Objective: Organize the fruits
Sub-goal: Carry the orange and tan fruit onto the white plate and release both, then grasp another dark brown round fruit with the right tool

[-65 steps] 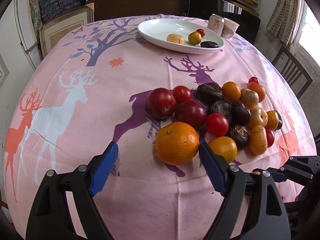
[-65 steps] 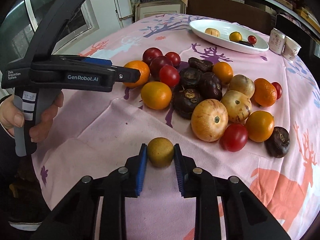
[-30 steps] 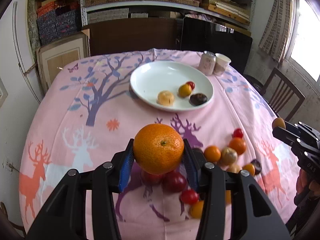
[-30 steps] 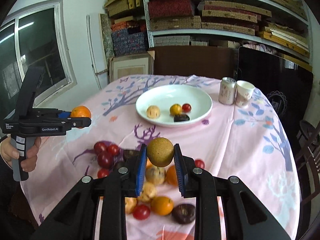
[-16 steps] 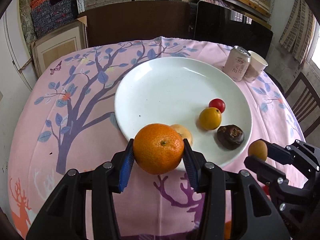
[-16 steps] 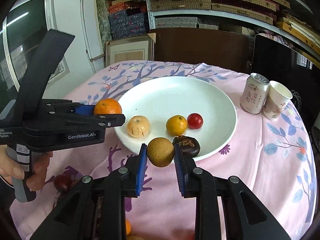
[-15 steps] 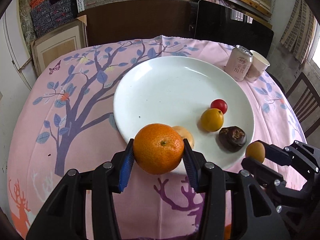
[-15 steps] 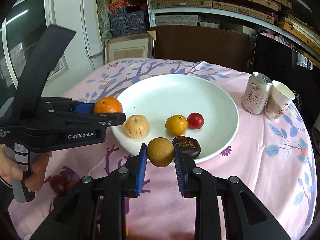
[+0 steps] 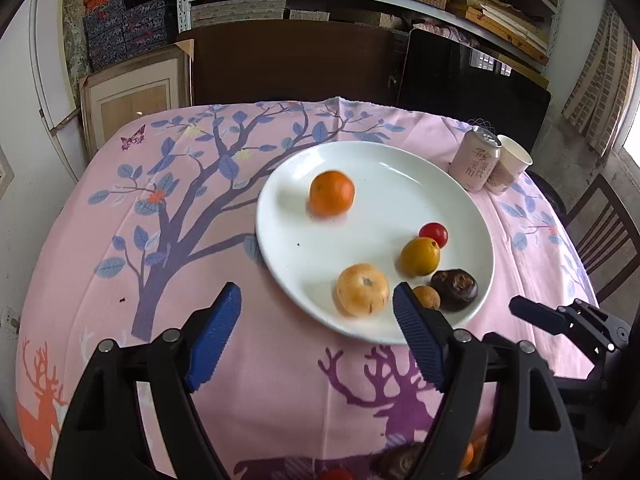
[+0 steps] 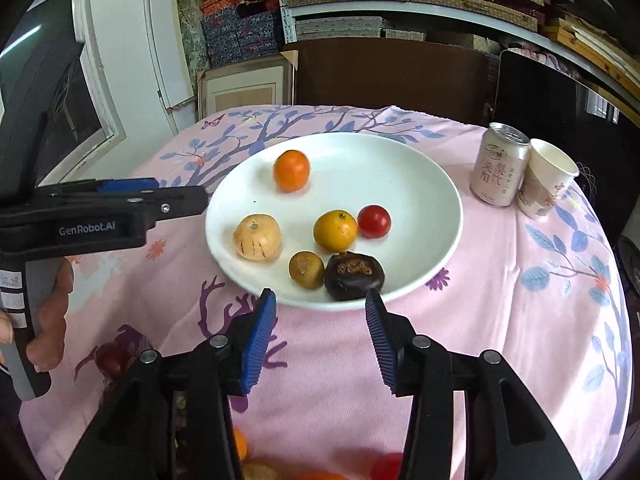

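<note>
The worktop [image 9: 120, 280] carries a pink cloth printed with trees and deer. A white plate [image 9: 400, 168] sits on it toward the far right. Just beyond the plate's right rim stand a can [image 10: 498, 164] and a paper cup [image 10: 546, 184], touching each other.

The left tongs [image 9: 316, 338] are released, their blue pads spread wide over the cloth at the plate's near edge, and grasp nothing. The right tongs [image 10: 320, 338] are likewise released and empty, their pads spread just short of the plate's near rim.

Six fruits lie on the plate. The orange [image 9: 332, 193] rests alone in the far half, well apart from the others. A pale tan fruit [image 10: 257, 237] lies at the near left. A yellow fruit [image 10: 335, 230] lies mid-plate, touching a red tomato [image 10: 374, 221] on its right. A dark brown fruit [image 10: 354, 276] lies at the near rim, touching a small brown fruit [image 10: 306, 269] on its left.

More fruits [image 10: 112, 358] remain on the cloth nearer the camera, mostly hidden behind the tongs' bodies.
</note>
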